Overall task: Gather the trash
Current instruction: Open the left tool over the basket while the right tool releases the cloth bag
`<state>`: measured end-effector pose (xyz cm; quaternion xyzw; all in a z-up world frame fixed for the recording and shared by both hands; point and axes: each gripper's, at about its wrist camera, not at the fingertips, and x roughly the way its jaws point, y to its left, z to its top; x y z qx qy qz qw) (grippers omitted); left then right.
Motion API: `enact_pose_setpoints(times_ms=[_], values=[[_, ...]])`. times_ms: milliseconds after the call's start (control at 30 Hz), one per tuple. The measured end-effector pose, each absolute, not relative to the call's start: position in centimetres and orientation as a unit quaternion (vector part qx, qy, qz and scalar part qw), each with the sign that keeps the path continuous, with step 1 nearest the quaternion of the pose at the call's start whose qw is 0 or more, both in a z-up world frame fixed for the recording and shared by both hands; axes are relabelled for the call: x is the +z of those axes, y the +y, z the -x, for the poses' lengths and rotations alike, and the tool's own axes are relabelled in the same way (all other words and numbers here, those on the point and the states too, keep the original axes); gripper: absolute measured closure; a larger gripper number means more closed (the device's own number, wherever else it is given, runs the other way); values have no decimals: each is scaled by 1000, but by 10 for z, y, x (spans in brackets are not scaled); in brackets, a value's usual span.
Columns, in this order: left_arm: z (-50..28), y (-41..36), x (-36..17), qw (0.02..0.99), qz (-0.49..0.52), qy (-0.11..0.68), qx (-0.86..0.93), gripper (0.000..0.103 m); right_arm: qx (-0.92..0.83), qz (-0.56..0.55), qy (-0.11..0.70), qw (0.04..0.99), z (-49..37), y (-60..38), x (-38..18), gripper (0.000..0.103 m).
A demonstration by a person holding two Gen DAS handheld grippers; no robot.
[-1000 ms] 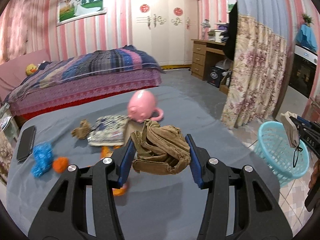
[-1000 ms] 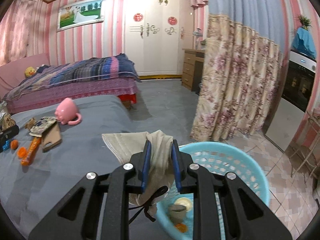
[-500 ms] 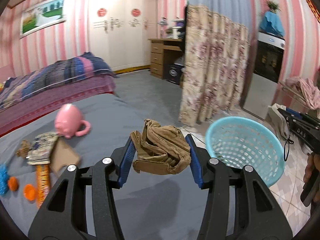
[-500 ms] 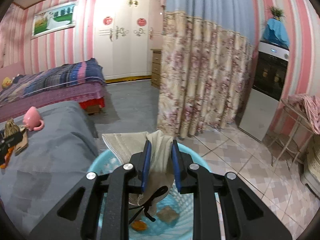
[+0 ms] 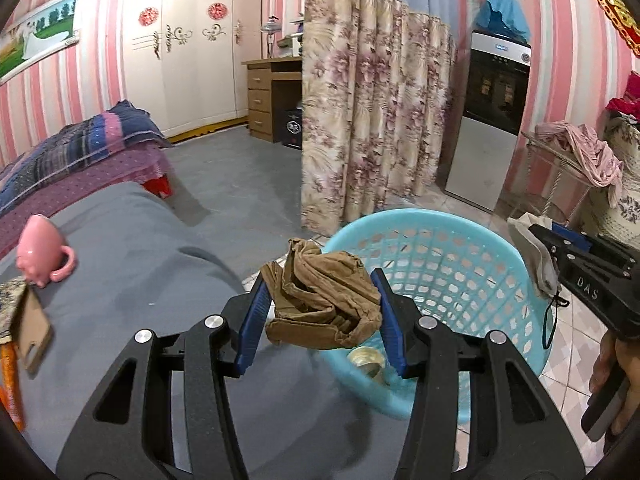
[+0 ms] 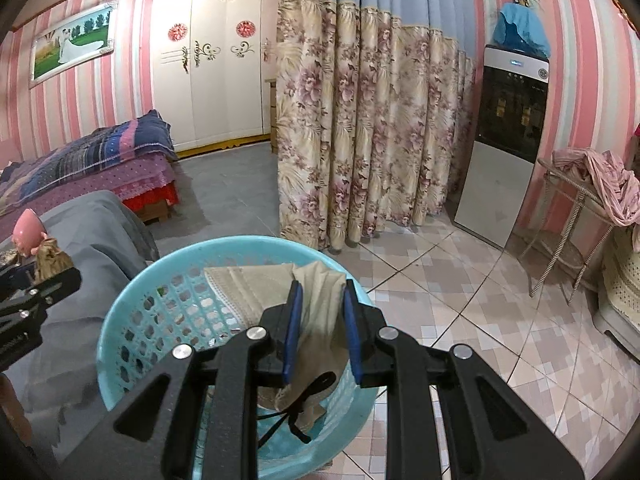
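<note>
Both tools loaded at the turquoise laundry basket (image 5: 460, 240)

Left tool (image 5: 322, 306) clamps a crumpled brown cloth (image 5: 324, 300); right tool (image 6: 320, 328) pinches a beige face mask (image 6: 280, 292) over the basket.

1. Crumpled brown fabric (image 5: 322, 300): clamped between the left gripper's blue pads, just short of the basket rim.
2. Beige face mask (image 6: 280, 292): pinched between the right gripper's pads, hanging over the turquoise lattice basket (image 6: 132, 300).

basket (image 6: 120, 312) floor hid by mask (image 6: 256, 288); orange item (image 5: 8, 380) cut off L edge
</note>
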<state>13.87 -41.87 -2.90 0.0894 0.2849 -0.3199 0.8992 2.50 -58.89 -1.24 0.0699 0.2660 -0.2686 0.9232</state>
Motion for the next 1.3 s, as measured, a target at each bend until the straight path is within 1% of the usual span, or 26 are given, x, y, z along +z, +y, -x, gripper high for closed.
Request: enact_pose_setpoints(times_ms=[267, 367, 400, 433, 500, 667, 900, 1133, 1167, 1200, 1233, 1267, 1300], values=[[-150, -453, -33, 893, -101, 287, -333, 54, -278, -86, 265, 919, -24, -599, -23, 82], [-151, -460, -32, 889, -100, 284, -344, 49, -277, -87, 267, 919, -26, -601, -26, 82], [-152, -461, -31, 889, -101, 283, -345, 44, -277, -85, 267, 919, -27, -601, -26, 82], [-153, -463, -29, 890, -103, 280, -345, 33, -278, -84, 266, 919, -28, -601, -26, 82], [-154, -463, -24, 895, -99, 270, -340, 22, -278, -85, 266, 919, -28, -602, -25, 82], [-159, -454, -16, 902, -95, 260, -332, 17, -278, -85, 265, 919, -30, -602, -25, 82], [-168, -421, -9, 917, -89, 253, -295, 12, -277, -87, 269, 918, -35, -596, -27, 82], [-171, -385, -5, 925, -82, 258, -268, 11, -279, -93, 269, 917, -49, -590, -30, 80], [-170, -381, -5, 925, -81, 259, -265, 11, -281, -90, 271, 916, -54, -589, -30, 78], [-170, -376, -5, 926, -80, 260, -261, 11, -281, -89, 272, 916, -55, -588, -31, 70], [-170, -371, -6, 927, -79, 261, -257, 11, -285, -86, 274, 914, -58, -587, -31, 63], [-169, -367, -6, 927, -78, 262, -256, 11, -288, -85, 275, 914, -59, -586, -31, 50], [-169, -363, -5, 928, -77, 263, -253, 11, -289, -85, 274, 913, -60, -585, -31, 42]])
